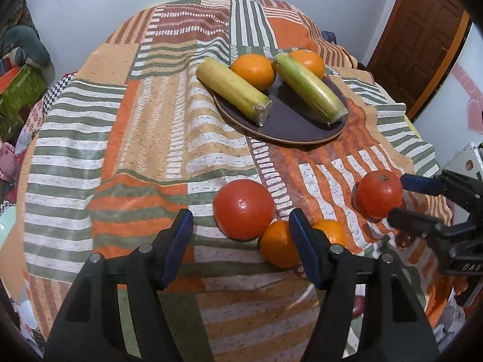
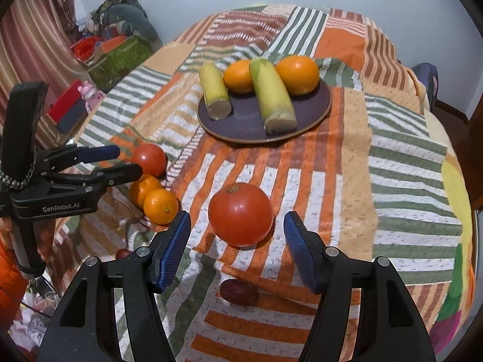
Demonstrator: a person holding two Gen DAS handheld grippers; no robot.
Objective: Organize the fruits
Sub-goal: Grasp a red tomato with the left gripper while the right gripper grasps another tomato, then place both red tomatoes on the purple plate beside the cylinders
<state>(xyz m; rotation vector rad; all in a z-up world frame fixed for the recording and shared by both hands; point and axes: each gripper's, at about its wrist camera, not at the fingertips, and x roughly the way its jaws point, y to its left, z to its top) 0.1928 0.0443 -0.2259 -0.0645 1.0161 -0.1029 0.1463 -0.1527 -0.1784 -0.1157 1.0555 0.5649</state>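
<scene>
Step in hand looks like the pick: your right gripper point(image 2: 237, 235) is spread wide, holding nothing, with the near tomato point(image 2: 240, 214) just ahead of its tips at 12 o'clock, not yet between the pads. Plate point(image 2: 326, 102) sits beyond it at 12, already carrying two oranges and two corn cobs. Left gripper point(image 1: 241, 235) is also wide open and empty, with the other tomato point(image 1: 244, 208) at 12 and two small oranges point(image 1: 277, 244) by its right finger. Next move calls for pushing the right gripper forward until the pads straddle the tomato's widest part, then closing softly; it's round and will likely roll.
</scene>
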